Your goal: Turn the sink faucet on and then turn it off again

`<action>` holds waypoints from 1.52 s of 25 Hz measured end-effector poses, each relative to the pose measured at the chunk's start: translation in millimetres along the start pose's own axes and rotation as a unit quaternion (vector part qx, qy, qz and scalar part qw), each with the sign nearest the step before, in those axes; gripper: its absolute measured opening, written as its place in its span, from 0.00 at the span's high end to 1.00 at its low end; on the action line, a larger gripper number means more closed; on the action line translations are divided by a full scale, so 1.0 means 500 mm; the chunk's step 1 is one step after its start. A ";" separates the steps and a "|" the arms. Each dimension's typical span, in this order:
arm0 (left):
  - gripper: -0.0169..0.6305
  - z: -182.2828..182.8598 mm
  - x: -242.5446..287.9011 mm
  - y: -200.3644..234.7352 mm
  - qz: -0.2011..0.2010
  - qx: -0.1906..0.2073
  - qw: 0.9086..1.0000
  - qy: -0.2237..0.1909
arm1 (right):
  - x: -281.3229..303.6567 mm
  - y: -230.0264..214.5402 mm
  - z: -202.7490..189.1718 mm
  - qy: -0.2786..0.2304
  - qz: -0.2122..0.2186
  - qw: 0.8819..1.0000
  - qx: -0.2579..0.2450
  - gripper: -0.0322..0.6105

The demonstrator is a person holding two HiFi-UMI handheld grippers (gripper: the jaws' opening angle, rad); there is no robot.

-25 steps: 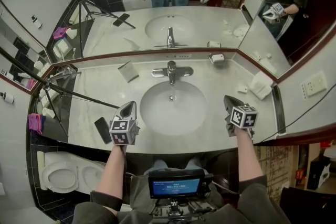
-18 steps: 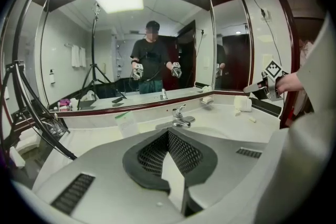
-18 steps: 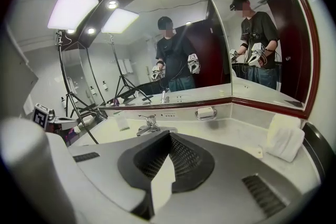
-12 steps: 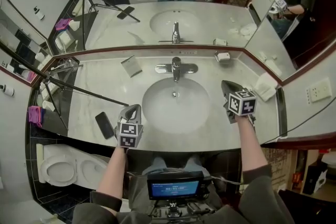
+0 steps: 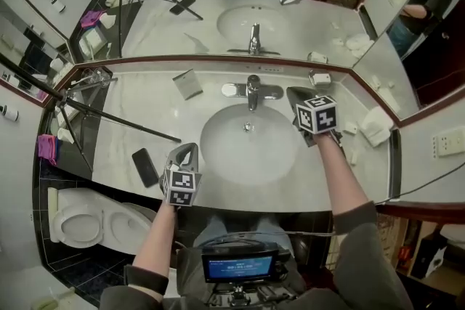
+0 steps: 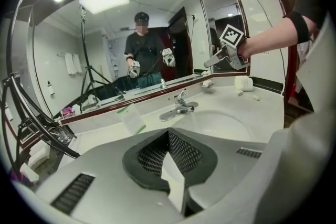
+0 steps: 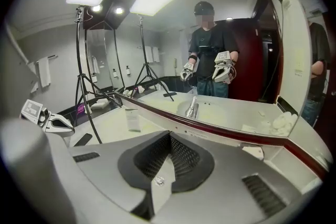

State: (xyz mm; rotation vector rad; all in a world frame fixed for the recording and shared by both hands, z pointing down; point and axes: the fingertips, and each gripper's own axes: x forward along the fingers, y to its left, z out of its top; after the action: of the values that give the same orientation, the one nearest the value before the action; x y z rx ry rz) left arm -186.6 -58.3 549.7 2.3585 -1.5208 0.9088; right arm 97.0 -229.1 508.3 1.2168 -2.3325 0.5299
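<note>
Head view. Noted chrome single-lever faucet (image 5: pixel 252 89) upright at the middle of the back edge of the pale marble countertop (image 5: pixel 138 123), directly behind the white oval sink basin (image 5: pixel 218 156). Found left gripper (image 5: pixel 187 149) over the front edge, just left of the basin, jaws pressed together with nothing between them. Found right gripper (image 5: pixel 292 92) over the basin's back right rim, tip just beside the right end of the faucet's base plate, jaws likewise closed and empty; contact with the faucet not settled from here. Logged black phone (image 5: pixel 144 167) lying flat near the front left edge, folded white card (image 5: pixel 187 83) near the back edge left of the faucet, white soap dish (image 5: pixel 320 78) at the back edge to its right, and black tripod legs (image 5: pixel 120 123) across the left end

Left gripper view. Confirmed own jaws shut tight, mesh pads meeting, nothing gripped. Sighted faucet (image 6: pixel 179 107) ahead beyond the jaw tips, at the basin's far rim. Sighted right gripper (image 6: pixel 207 64) held in the air above and to the right of the faucet, clear of it

Right gripper view. Confirmed own jaws closed on nothing. Sighted faucet only as a reflection in the wall mirror (image 7: pixel 252 107), straight ahead past the jaw tips. Sighted left gripper (image 7: pixel 68 126) low at the left, above the phone (image 7: pixel 83 139), with the card (image 7: pixel 134 119) standing between it and the mirror
</note>
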 end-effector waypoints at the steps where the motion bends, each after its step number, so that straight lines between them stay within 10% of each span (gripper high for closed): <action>1: 0.97 -0.001 0.003 0.001 0.001 0.003 1.000 0.000 | 0.018 0.006 0.004 0.004 0.005 1.000 -0.005 0.94; 18: 0.97 -0.062 0.048 -0.013 -0.001 -0.014 1.000 0.022 | 0.284 0.064 -0.042 0.042 0.040 0.998 -0.027 0.95; 38: 0.97 -0.102 0.052 -0.009 -0.001 -0.029 0.999 0.036 | 0.305 0.099 -0.075 0.046 0.062 0.997 0.002 0.95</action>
State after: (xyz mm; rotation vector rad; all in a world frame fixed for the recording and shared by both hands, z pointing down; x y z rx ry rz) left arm -195.4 -52.1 606.2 2.2620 -1.4963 0.9245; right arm -13.5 -283.5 617.1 1.0315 -2.3408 0.6182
